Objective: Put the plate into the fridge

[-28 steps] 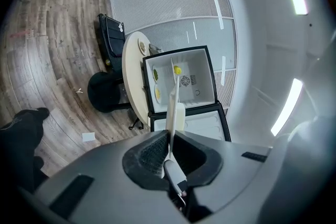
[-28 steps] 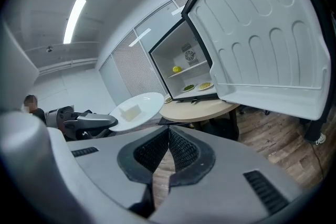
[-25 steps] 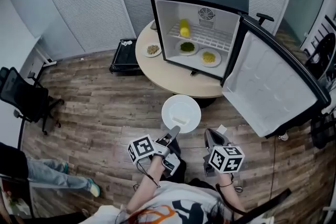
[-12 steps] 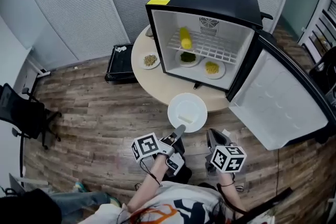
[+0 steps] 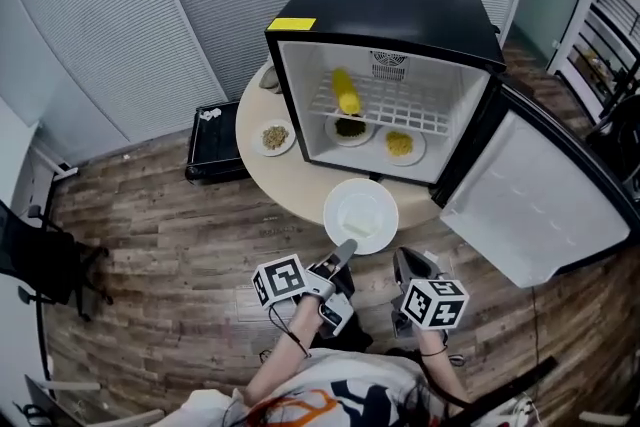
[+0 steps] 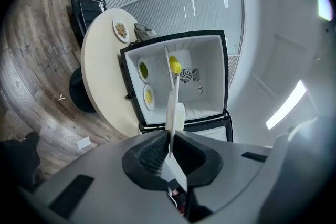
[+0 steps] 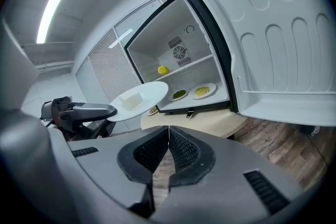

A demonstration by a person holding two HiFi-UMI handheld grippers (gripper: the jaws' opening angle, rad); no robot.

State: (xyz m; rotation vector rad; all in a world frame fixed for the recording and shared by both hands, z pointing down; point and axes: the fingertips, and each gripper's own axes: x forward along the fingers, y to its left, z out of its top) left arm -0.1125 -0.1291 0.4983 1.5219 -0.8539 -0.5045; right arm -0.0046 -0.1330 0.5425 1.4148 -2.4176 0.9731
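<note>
Pinching the plate [image 5: 361,214] only by its rim before the fridge [image 5: 385,10], your left gripper [image 5: 342,250] may tip it; your right gripper [image 5: 404,262] is closed, empty.

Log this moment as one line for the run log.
left claw: shut on plate rim | right claw: shut, empty | fridge: door open | plate: in front of fridge, not yet inside
</note>
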